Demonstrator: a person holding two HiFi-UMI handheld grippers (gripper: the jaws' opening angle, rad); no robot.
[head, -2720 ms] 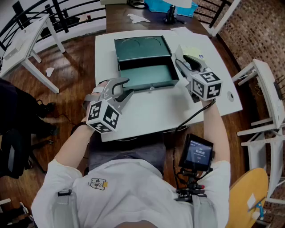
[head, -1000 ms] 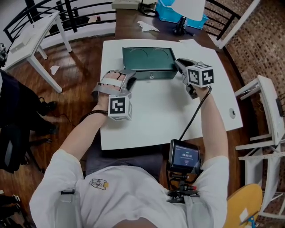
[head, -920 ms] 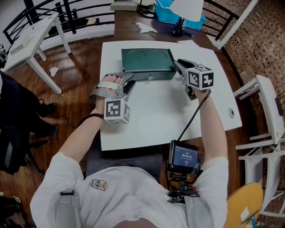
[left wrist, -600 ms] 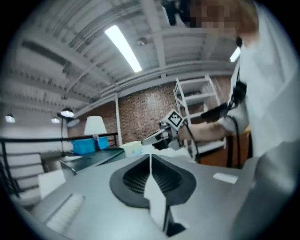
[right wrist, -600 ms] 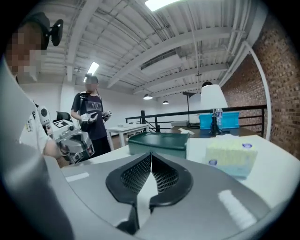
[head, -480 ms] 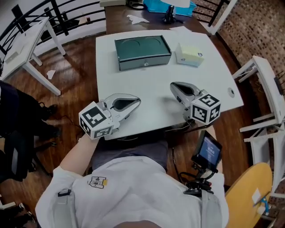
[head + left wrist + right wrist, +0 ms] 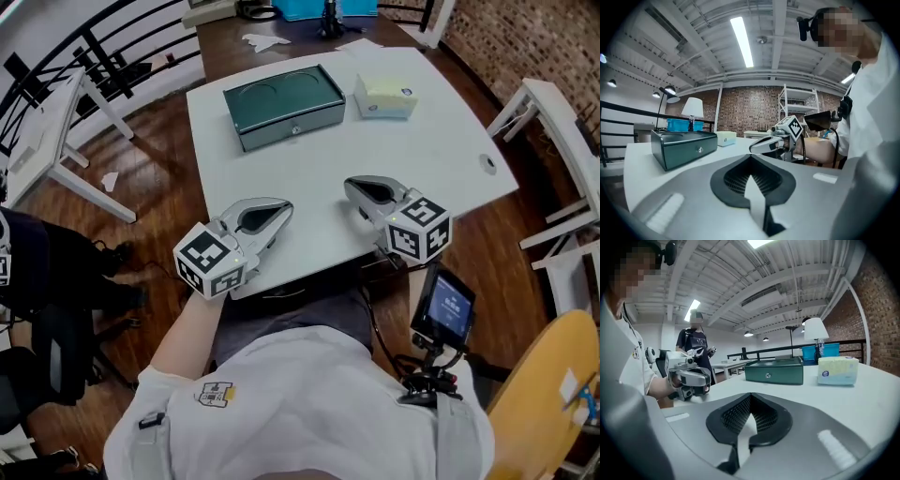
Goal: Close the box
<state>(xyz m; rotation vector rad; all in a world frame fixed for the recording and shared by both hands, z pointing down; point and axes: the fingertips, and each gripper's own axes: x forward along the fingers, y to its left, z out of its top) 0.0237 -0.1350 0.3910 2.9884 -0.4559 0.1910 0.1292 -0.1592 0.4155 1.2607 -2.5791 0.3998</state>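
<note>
the box (image 7: 283,105) sits shut on the far part of the white, smooth worktop (image 7: 441,159), a flat rectangular case in dark green with a dull metal-like sheen, two shallow circles pressed into its lid and a small round silver fitting at the middle of its front wall. just beside it, on its right, lies a soft pale yellow tissue pack (image 7: 385,97) with rounded corners. both grippers rest low at the near edge of the worktop, well apart from the box and apart from each other. the left gripper (image 7: 287,209) is a smooth grey shell with a black-and-white marker cube at its rear; its jaws are closed together with nothing between them, the ribbed black pads meeting in a teardrop-shaped opening. the right gripper (image 7: 350,187) is built alike, and its jaws are likewise pressed together and empty, pointing across the worktop towards the box.
</note>
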